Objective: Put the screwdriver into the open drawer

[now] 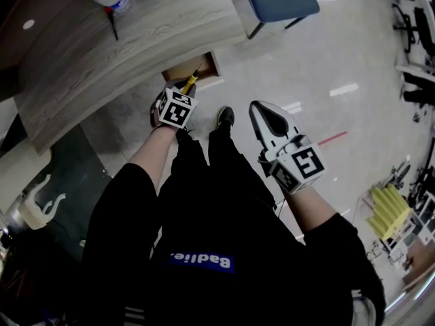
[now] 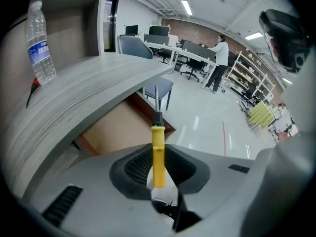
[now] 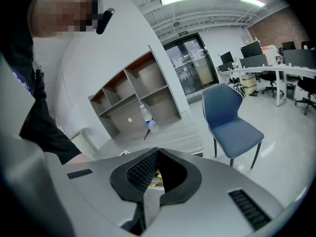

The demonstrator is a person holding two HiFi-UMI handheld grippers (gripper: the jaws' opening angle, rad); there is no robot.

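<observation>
Left gripper (image 2: pixel 158 168) pinches a yellow-handled screwdriver (image 2: pixel 158 152) with a black collar and a thin metal shaft. The pads are clamped on the lower handle, and the shaft sticks out ahead past the jaw tips. The tip points at the open drawer (image 2: pixel 114 128), which has a light brown floor and a reddish-brown front. From the head view the screwdriver hangs over the drawer's front edge, not yet inside. A curved grey wood-grain desk top (image 2: pixel 84 98) overhangs the drawer and covers its rear part, so only the front section is exposed. On the desk a clear plastic water bottle with a blue label (image 2: pixel 39 41) stands upright. A thin dark stick-like item (image 2: pixel 30 90) lies beside it; I cannot tell what it is. A blue padded chair on dark metal legs (image 3: pixel 229 122) stands on the glossy pale floor just past the desk's end. A black shoe (image 1: pixel 225 117) is planted near the drawer front. Right gripper (image 3: pixel 157 154) is held well apart to the right, jaws pressed together with nothing between them. An open grey shelf unit (image 3: pixel 138 95) stands behind the desk.
</observation>
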